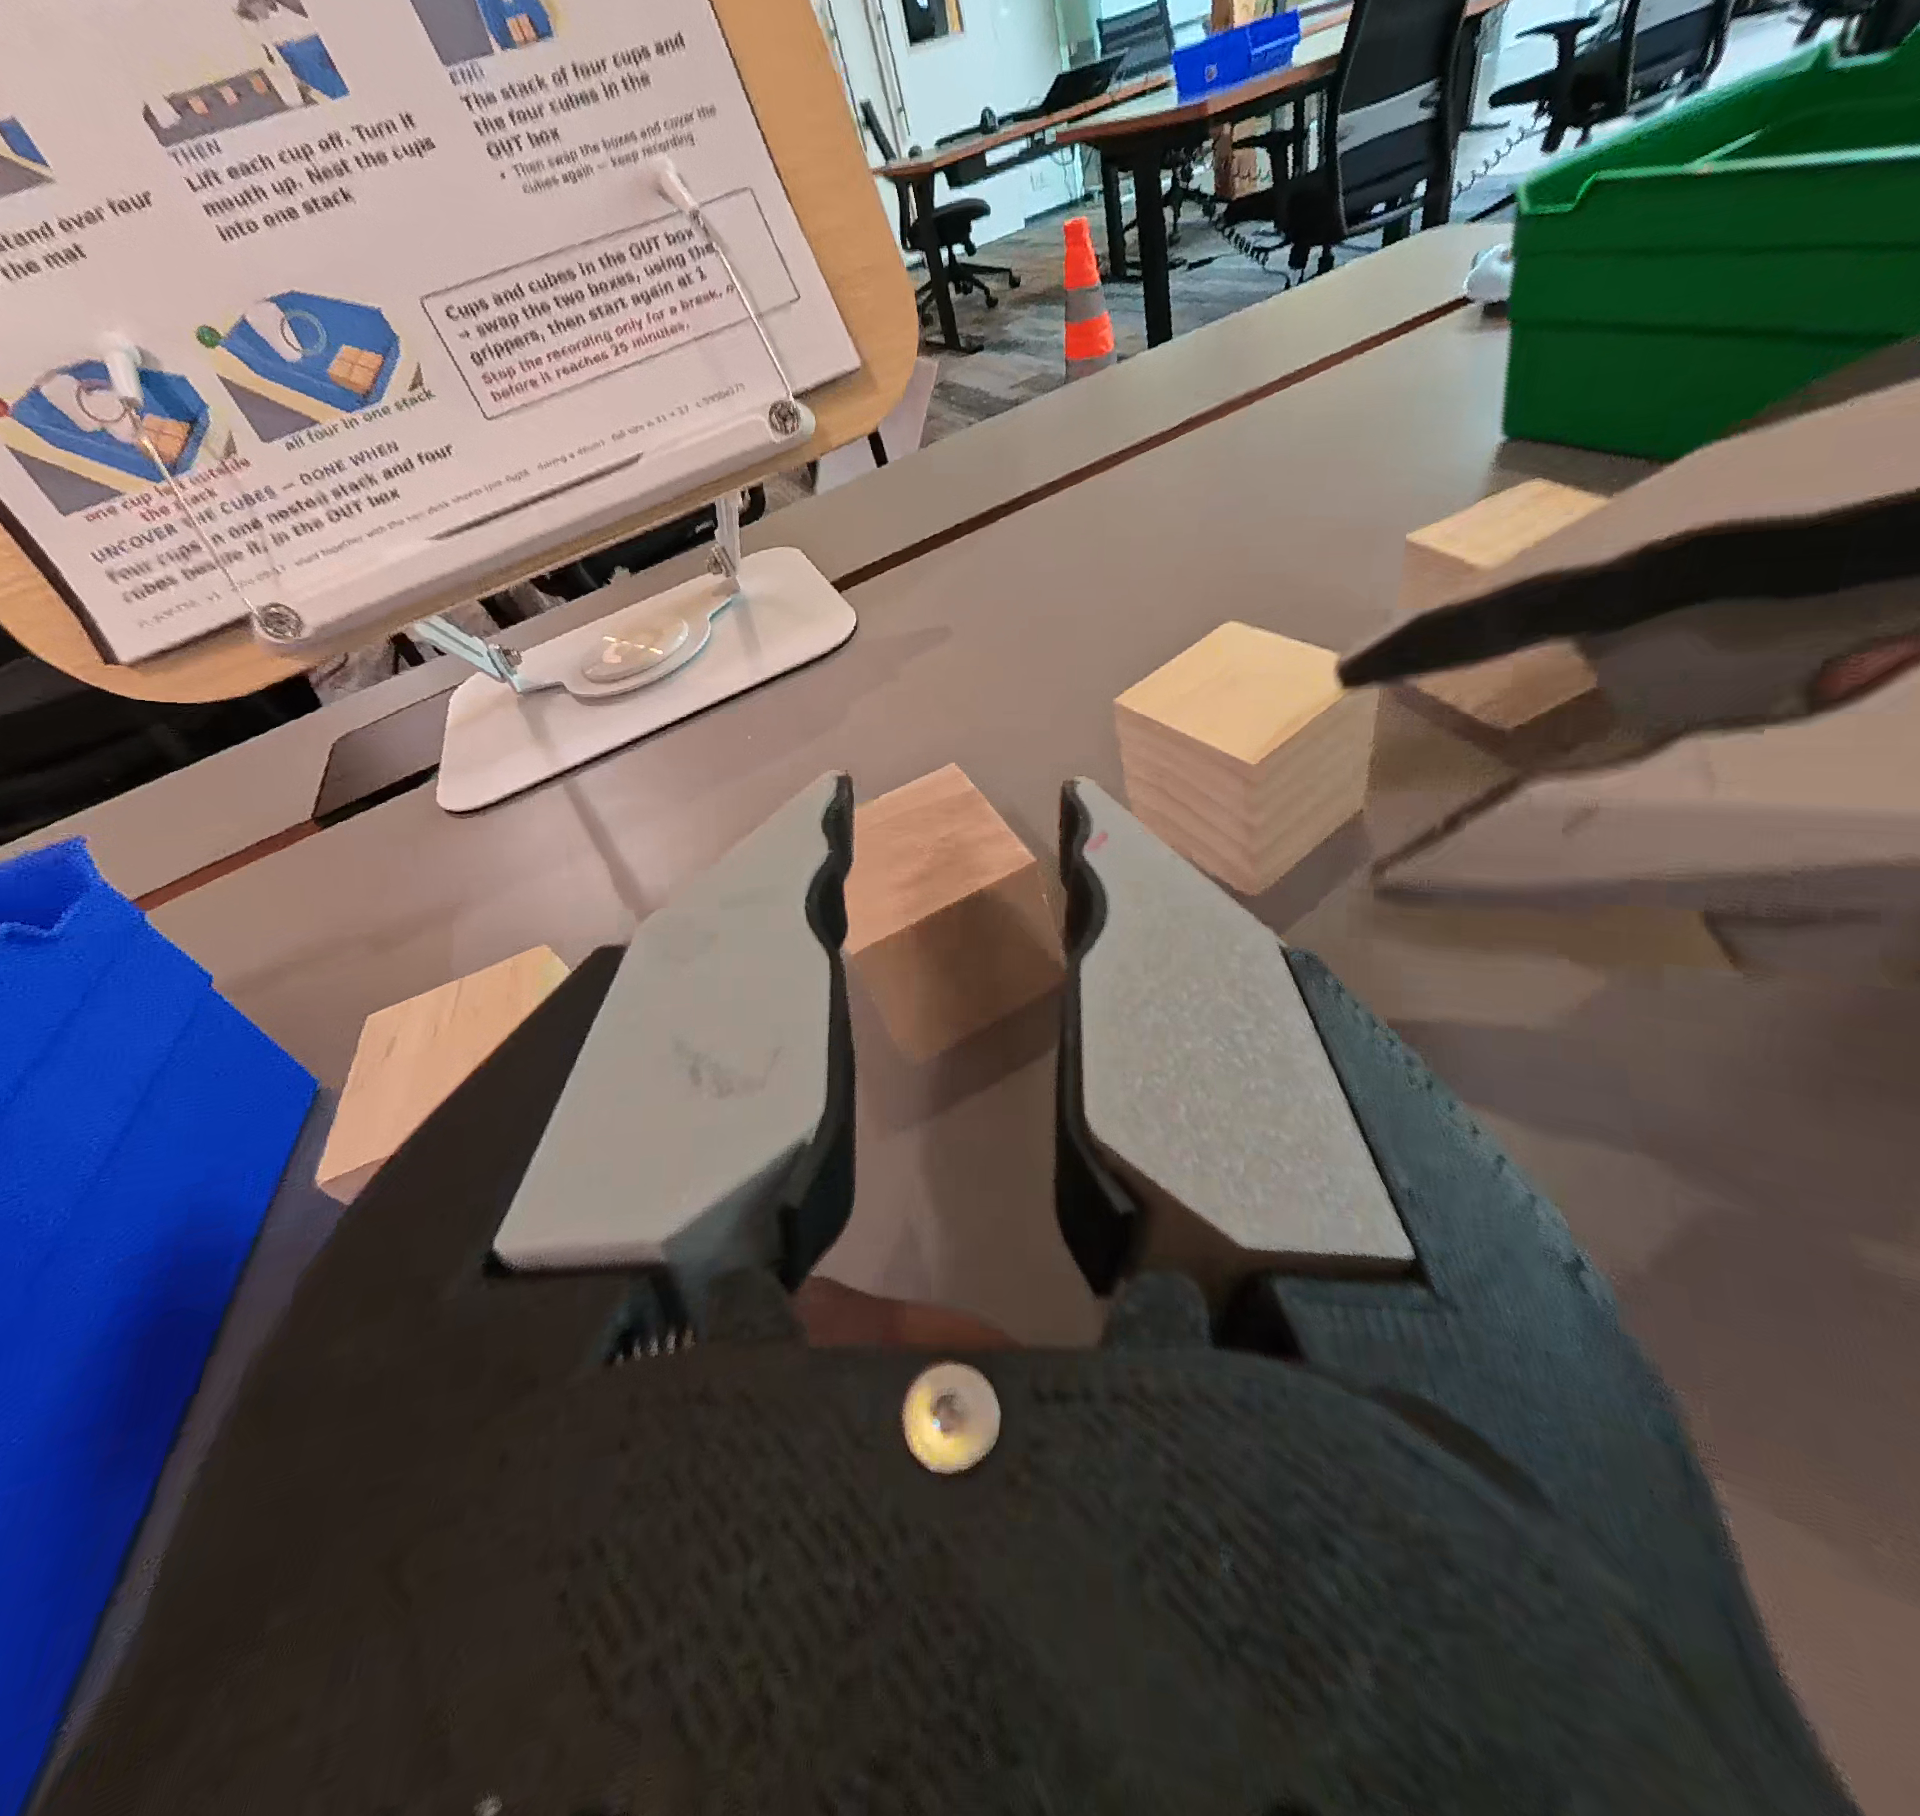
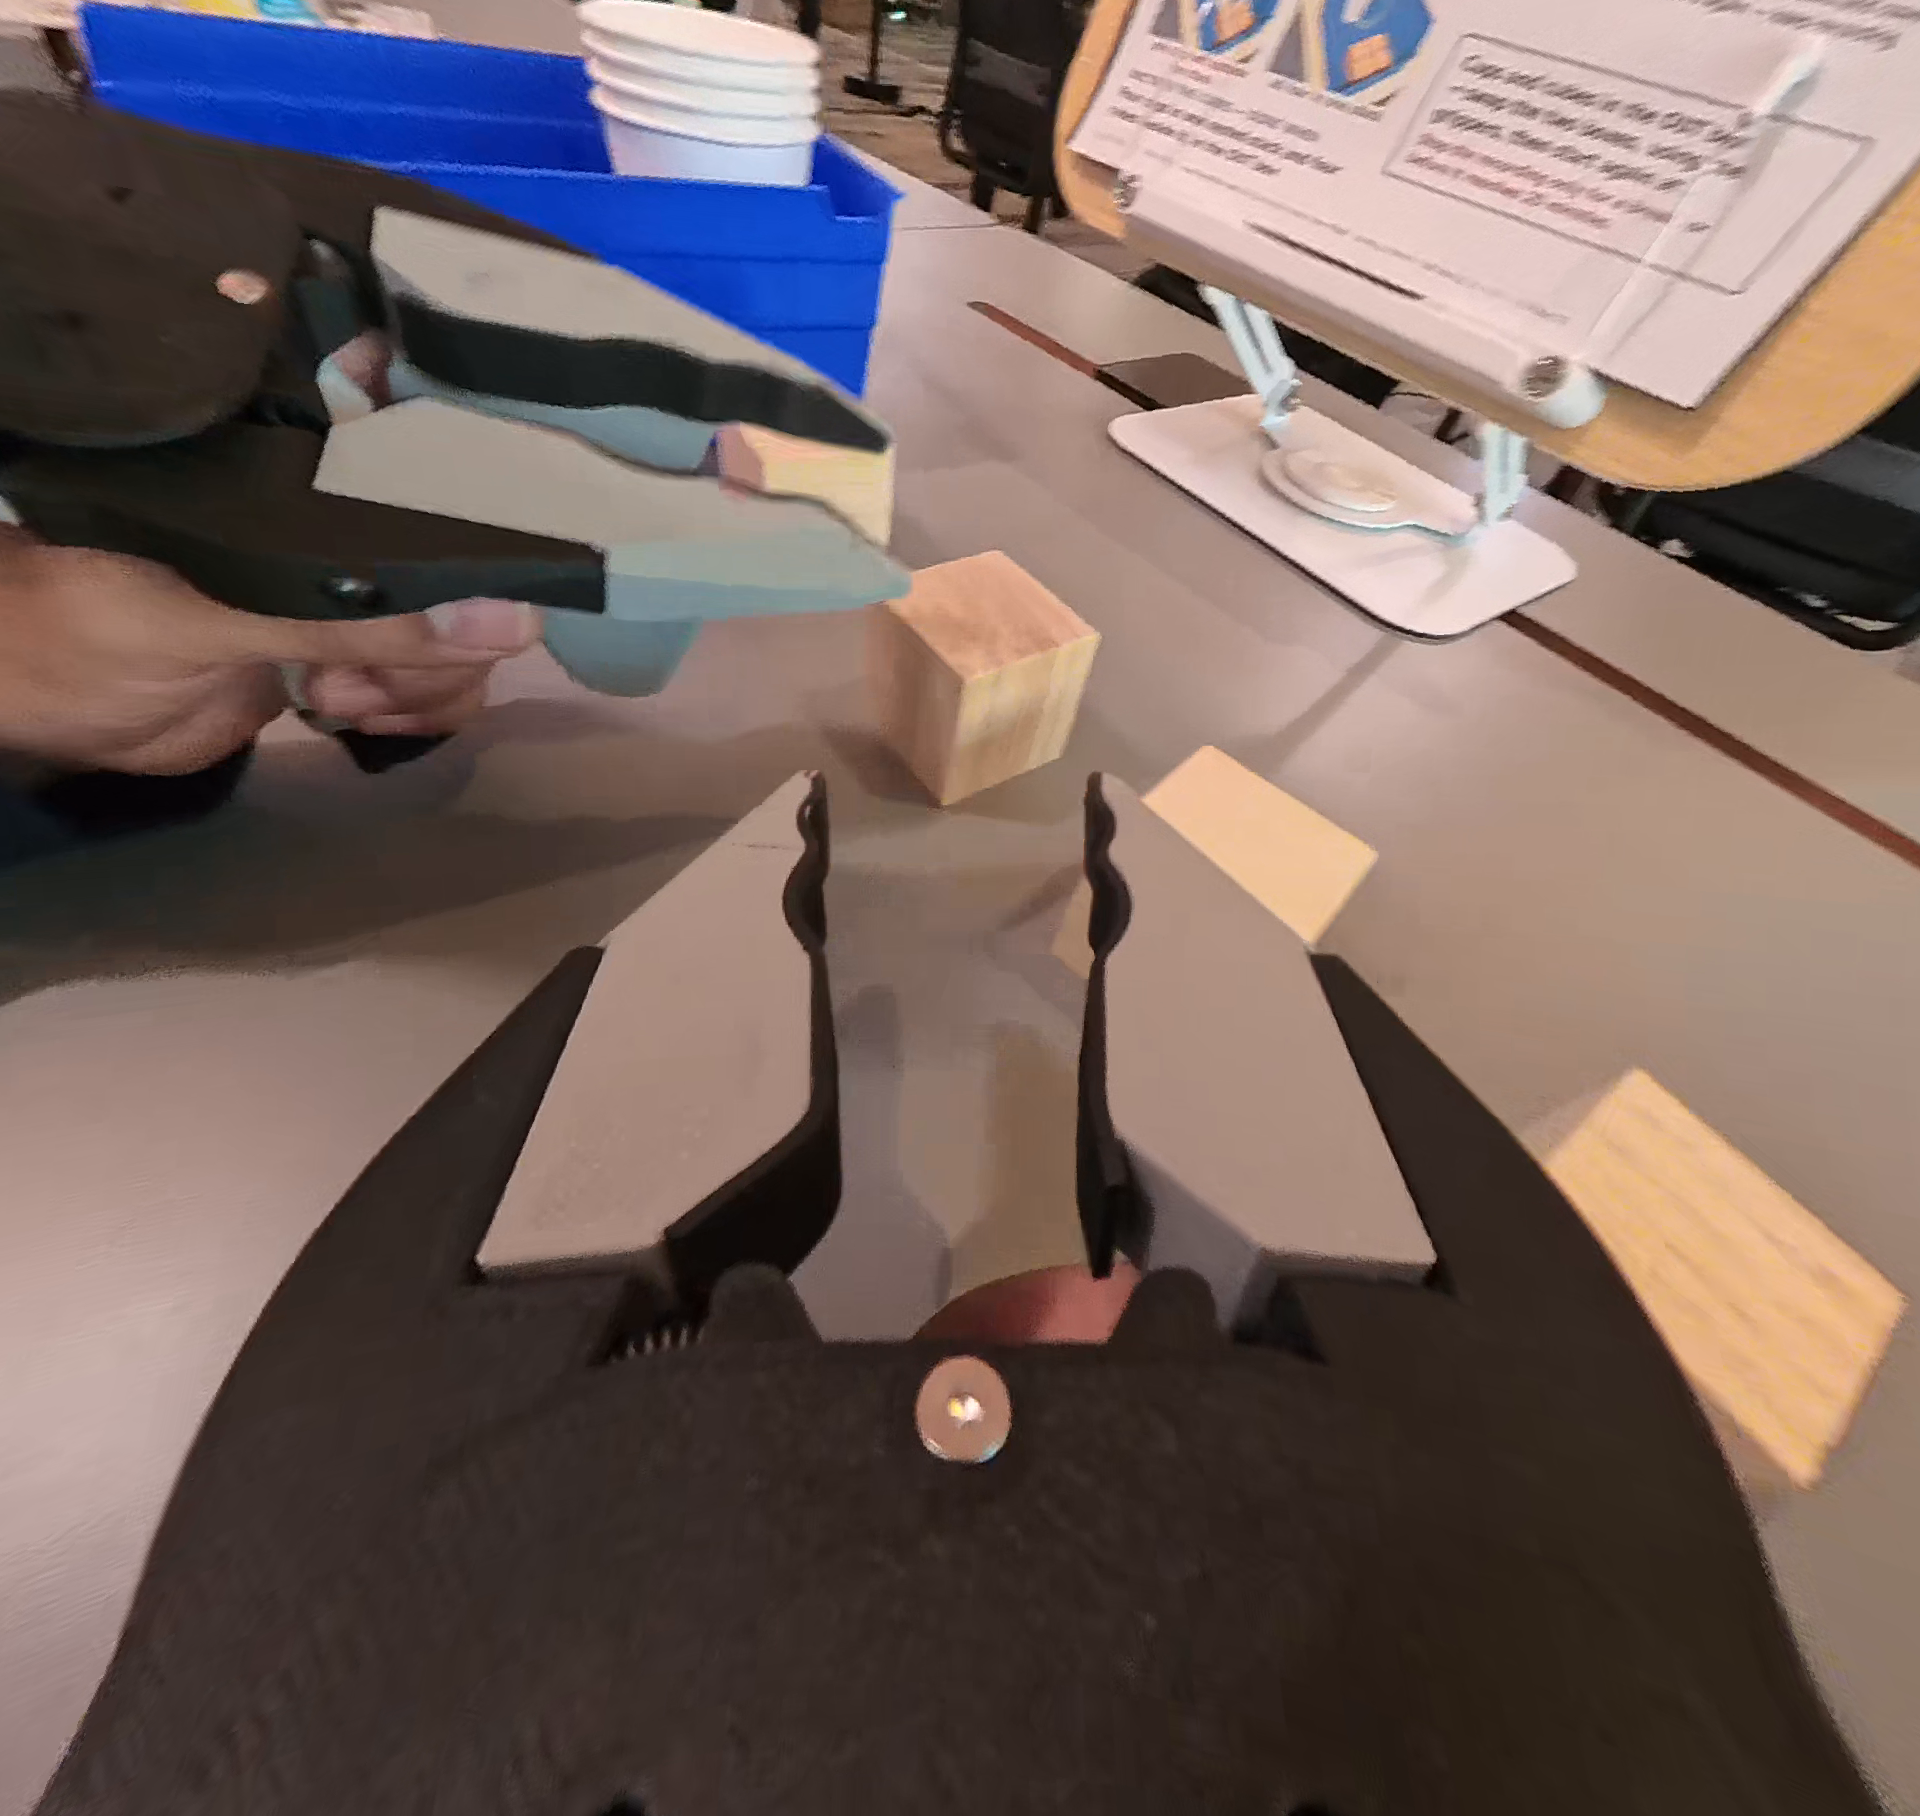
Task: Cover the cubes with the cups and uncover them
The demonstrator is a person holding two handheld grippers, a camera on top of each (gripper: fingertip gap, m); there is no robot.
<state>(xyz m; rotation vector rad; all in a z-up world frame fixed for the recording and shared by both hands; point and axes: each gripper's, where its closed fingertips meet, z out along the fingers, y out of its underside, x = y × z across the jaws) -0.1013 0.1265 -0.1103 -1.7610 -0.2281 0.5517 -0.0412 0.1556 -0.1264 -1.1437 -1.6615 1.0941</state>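
Right now cups [image 2: 702, 93] are standing nested, mouths up, long axis vertical, in blue bin [image 2: 665, 239], frame's upper left; cubes [image 2: 987, 675] are sitting on worktop [image 2: 1558, 883] mid-frame. Both tools, left [image 1: 956, 800] & right [image 2: 951, 795], are spread, pinching nothing.

1. A white document stand [image 1: 644, 654] rests on the grey table [image 1: 1039, 540], holding an instruction sheet [image 1: 416, 208] on a wooden board.
2. A blue bin [image 2: 665, 239] sits left of the stand.
3. A green bin [image 1: 1704, 291] sits well to the stand's right.
4. Beyond the stand, an orange traffic cone [image 1: 1086, 301] stands on the floor.
5. Black office chairs [image 1: 1392, 104] and long desks [image 1: 1195, 114] fill the room behind the stand.
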